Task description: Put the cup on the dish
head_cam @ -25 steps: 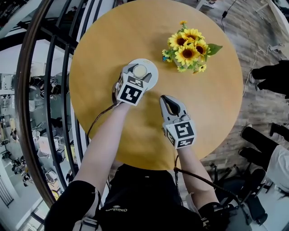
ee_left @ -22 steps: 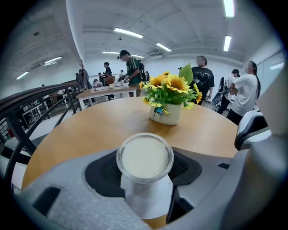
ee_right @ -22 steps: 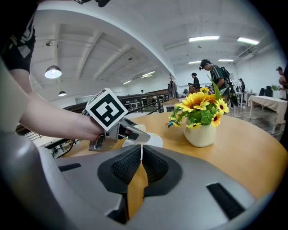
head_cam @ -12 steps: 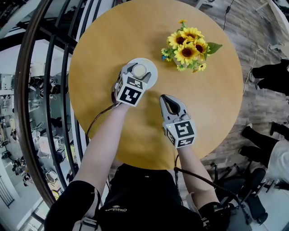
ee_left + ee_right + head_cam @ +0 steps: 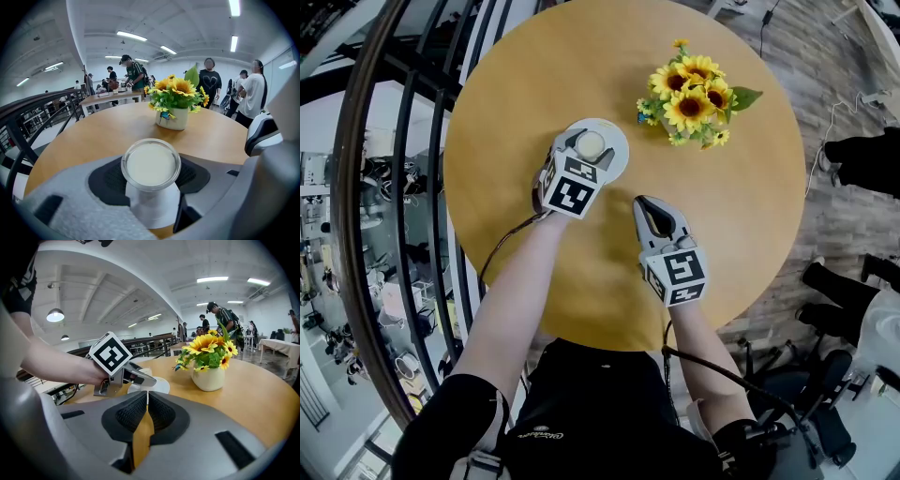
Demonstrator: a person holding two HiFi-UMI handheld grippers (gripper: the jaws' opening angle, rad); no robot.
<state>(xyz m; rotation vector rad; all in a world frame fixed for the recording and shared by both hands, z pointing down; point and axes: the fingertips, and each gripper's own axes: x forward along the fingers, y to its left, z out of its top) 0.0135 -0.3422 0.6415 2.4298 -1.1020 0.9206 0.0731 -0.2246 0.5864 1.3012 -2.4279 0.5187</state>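
A small clear cup (image 5: 591, 145) with a pale inside stands upright on a round white dish (image 5: 617, 156) at the table's left middle. My left gripper (image 5: 583, 150) reaches over the dish, and its jaws are shut on the cup. In the left gripper view the cup (image 5: 151, 165) sits between the dark pads (image 5: 111, 177), with the dish (image 5: 157, 213) directly under it. My right gripper (image 5: 649, 212) rests near the table's front, apart from the dish, shut with nothing in it (image 5: 146, 401). The right gripper view shows the left gripper (image 5: 140, 377) over the dish (image 5: 160, 386).
A white pot of sunflowers (image 5: 694, 98) stands at the back right of the round wooden table (image 5: 741, 216). A dark curved railing (image 5: 403, 187) runs close along the table's left side. People stand at tables far behind (image 5: 131, 75).
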